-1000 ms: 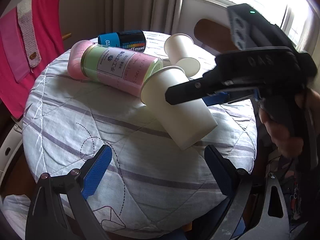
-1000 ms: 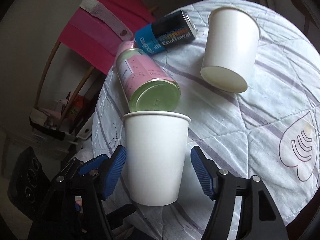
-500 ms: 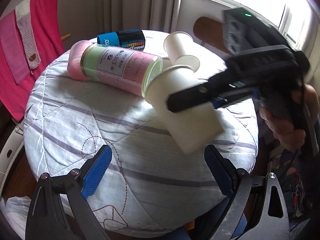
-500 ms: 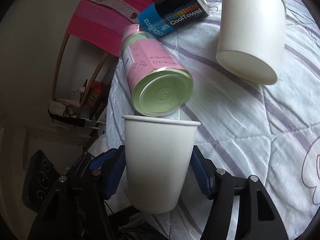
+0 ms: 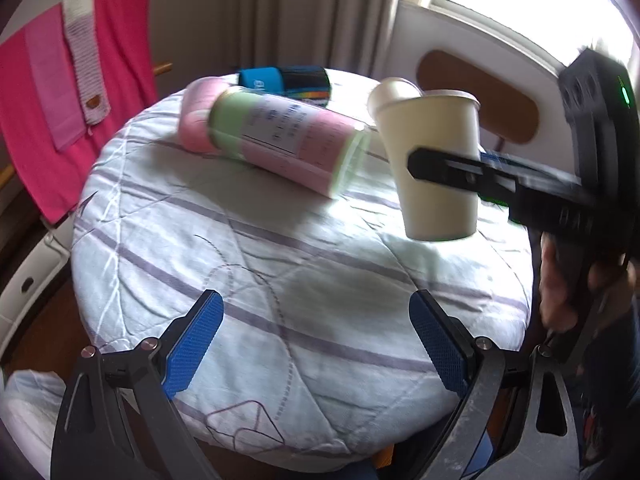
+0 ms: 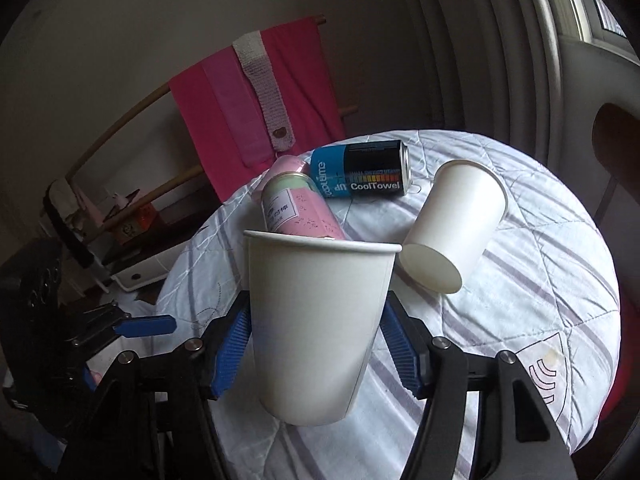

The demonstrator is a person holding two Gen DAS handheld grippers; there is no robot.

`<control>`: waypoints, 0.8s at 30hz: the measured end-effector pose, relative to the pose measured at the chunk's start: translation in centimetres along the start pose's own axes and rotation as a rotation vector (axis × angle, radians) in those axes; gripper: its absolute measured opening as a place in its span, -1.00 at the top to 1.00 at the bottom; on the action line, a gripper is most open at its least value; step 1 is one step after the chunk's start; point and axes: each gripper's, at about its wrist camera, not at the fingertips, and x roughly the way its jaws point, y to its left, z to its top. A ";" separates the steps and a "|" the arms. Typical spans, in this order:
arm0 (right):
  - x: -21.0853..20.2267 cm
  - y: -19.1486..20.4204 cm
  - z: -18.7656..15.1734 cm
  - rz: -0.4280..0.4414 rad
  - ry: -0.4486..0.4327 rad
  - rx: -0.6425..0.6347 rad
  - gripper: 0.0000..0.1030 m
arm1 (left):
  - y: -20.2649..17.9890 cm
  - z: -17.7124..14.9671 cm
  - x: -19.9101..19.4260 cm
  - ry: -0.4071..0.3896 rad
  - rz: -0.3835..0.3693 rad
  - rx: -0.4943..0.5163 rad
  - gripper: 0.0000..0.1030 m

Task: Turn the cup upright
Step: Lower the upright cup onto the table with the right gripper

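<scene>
Your right gripper has its fingers closed on the paper cup, which stands nearly upright, mouth up, its long axis near vertical, held clear above the near right of the surface. Its inside is hidden. Your left gripper hangs wide open, holding nothing. Farther off, a second cup and two cans, pink and blue, lie on their sides.

The white cup hides the pink canister's near end.
</scene>
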 end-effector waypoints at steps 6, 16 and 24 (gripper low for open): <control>0.1 -0.8 -1.2 -0.053 -0.063 -0.024 -0.25 | 1.1 0.2 0.4 -0.008 0.016 -0.046 -0.86; -0.9 1.6 -3.1 -0.135 -0.117 -0.129 -0.57 | 1.8 0.2 0.1 -0.042 0.049 -0.074 -0.87; -2.0 2.1 -3.1 -0.166 -0.053 -0.088 -0.58 | 1.1 0.0 -1.4 -0.064 0.070 -0.077 -0.87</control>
